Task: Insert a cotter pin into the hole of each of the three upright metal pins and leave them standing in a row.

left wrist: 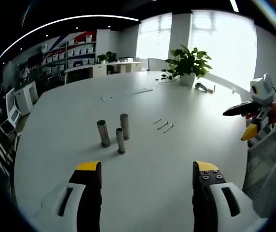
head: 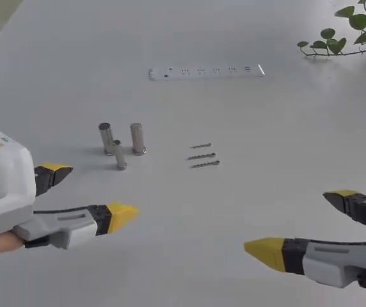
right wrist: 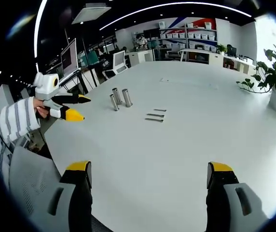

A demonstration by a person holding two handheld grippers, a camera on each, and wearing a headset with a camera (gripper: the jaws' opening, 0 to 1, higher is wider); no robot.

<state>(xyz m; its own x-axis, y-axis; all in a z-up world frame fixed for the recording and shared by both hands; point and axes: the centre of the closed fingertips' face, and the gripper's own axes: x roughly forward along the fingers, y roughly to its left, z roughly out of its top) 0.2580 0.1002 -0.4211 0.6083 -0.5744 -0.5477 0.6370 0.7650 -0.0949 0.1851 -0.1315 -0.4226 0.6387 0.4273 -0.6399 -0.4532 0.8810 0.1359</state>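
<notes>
Well, the three short silver cylinder-shaped metal pins [head: 120, 148] stand upright on the pale grey tabletop [head: 189, 256], close together. Two are at the back and one is in front between them, so they make more a triangle than a row. Their holes are too small to make out.

Near the pins on their right, but apart from them, three thin grey wire cotter pins [head: 202, 155] lie flat on the table. They are parallel, one behind the other, and do not touch the pins.

Well behind the pins a long white power strip [head: 206, 71] lies across the table. Far behind them to the right are the leaves of a green plant [head: 356, 32].

In front of the pins and to their left hovers the left gripper [head: 90, 192], white with black jaws and yellow tips. Its jaws are spread wide and hold nothing. In the left gripper view the pins [left wrist: 116, 133] stand ahead of it, a little left of the middle.

The right gripper [head: 301, 222], of the same kind, is in front of the pins and well to their right. Its jaws are also wide apart and hold nothing. In the right gripper view the pins [right wrist: 118, 99] are far ahead on the left, and the left gripper [right wrist: 73, 107] is beside them, held by a hand in a striped sleeve [right wrist: 17, 121].
</notes>
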